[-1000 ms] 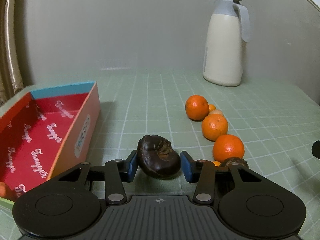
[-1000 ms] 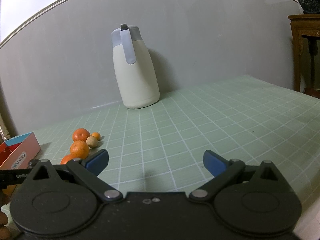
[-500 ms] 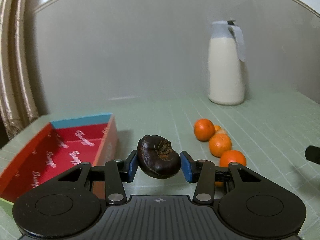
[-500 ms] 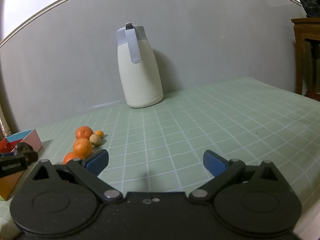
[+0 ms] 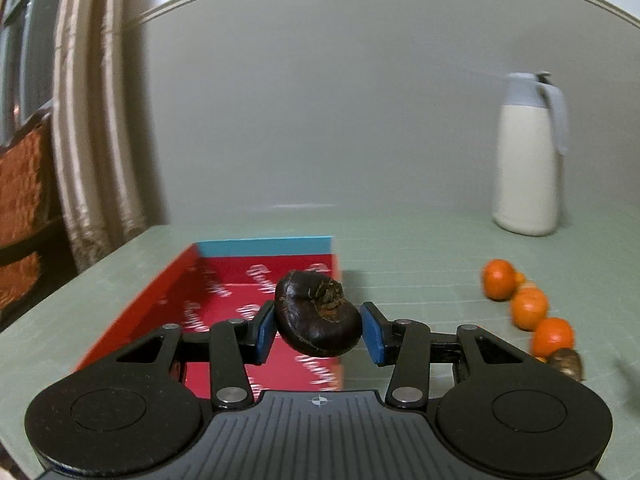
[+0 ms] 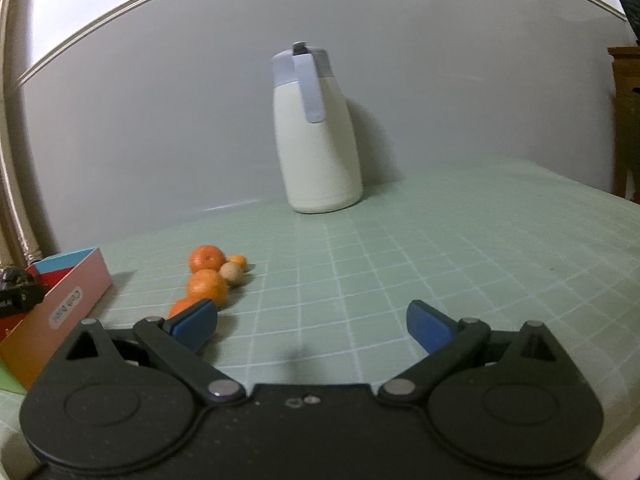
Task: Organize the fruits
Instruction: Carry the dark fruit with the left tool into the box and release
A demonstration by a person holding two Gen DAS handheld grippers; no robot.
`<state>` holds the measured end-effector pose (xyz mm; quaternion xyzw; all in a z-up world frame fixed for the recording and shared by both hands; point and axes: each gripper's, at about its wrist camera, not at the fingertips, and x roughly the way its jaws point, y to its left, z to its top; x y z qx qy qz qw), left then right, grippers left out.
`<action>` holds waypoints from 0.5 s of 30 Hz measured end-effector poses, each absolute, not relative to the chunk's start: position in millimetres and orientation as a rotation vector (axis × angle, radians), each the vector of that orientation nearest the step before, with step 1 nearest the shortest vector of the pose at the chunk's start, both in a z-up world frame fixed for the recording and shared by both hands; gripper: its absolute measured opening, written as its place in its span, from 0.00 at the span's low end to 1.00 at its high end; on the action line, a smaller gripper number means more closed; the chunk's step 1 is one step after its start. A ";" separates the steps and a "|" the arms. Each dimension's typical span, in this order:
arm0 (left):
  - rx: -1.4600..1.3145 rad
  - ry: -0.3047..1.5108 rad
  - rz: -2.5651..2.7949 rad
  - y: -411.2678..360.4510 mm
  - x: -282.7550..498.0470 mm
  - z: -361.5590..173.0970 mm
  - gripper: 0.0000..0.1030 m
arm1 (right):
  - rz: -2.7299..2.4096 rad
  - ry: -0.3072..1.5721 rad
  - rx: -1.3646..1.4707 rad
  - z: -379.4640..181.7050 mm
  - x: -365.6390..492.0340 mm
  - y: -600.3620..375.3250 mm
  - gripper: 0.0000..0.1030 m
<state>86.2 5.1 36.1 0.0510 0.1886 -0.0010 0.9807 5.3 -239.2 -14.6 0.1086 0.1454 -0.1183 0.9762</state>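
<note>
The carry step is in hand: the left gripper clamps a dark wrinkled fruit above the red box at left. Next, lower and release inside. Right of it lie three oranges, perhaps three smaller fruits. The right gripper is spread wide, empty.

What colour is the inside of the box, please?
Red with white script lettering; the box shows best in the left wrist view.
</note>
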 end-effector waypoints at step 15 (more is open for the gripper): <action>0.064 0.465 0.198 66.3 100.5 27.2 0.44 | -0.159 0.297 0.190 -13.1 19.1 -205.5 0.98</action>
